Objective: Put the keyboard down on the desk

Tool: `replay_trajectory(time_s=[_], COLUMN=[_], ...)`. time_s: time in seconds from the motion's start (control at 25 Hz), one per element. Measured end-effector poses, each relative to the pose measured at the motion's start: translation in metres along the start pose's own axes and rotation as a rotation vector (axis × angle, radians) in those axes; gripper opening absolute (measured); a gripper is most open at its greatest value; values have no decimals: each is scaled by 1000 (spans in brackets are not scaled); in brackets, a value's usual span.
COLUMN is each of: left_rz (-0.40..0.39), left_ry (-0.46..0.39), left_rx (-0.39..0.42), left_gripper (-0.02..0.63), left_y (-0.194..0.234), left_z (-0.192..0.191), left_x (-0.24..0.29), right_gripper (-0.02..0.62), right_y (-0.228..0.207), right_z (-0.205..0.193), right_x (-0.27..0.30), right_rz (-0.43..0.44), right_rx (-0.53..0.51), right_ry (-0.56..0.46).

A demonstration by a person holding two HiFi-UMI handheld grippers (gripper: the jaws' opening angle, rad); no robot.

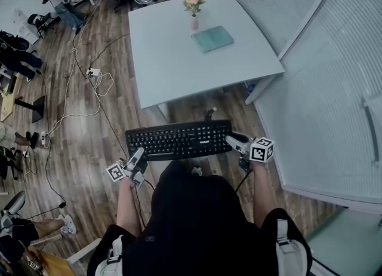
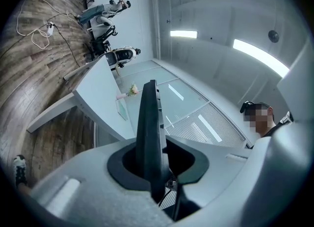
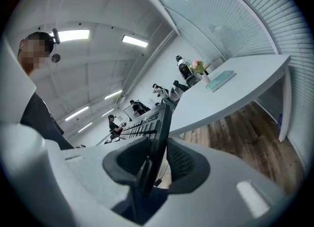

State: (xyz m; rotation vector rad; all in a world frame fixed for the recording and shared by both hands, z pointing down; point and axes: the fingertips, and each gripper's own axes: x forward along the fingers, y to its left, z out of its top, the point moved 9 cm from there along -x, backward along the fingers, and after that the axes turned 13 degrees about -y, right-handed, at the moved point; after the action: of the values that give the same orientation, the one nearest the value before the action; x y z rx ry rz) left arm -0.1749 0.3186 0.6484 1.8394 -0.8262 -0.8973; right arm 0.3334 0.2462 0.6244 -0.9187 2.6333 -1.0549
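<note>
I see the black keyboard [image 1: 179, 140] level, keys up, at the frame's centre, not touching the white desk [image 1: 167, 60] at upper middle.

Even, cool overhead light is recorded in all three views. Ceiling light strips [image 2: 255, 56] are blown out to white in the left gripper view, and similar glare is seen in the right gripper view. The white desk [image 1: 173, 54] is rendered bright; a soft shadow is cast below its near edge onto the floor [image 1: 83, 161]. Strong fisheye curvature and black vignetted corners are noted in both gripper views. The keyboard [image 2: 149, 132], close to the lens, is rendered dark and soft.
</note>
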Motion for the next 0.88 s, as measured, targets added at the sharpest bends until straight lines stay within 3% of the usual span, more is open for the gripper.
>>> replay_trajectory(time_s=[0.36,0.88], left_rz=[25,72], left_ry=[1,40], left_rx=[-16,-33], left_gripper=[89,94], left_y=[22,74], left_z=[13,76], left_x=[21,69], right_gripper=[126,129], right_y=[-12,-47], right_z=[13,28], right_x=[19,94], right_rz=[-34,-92], right_rx=[3,31], right_ry=[9,45])
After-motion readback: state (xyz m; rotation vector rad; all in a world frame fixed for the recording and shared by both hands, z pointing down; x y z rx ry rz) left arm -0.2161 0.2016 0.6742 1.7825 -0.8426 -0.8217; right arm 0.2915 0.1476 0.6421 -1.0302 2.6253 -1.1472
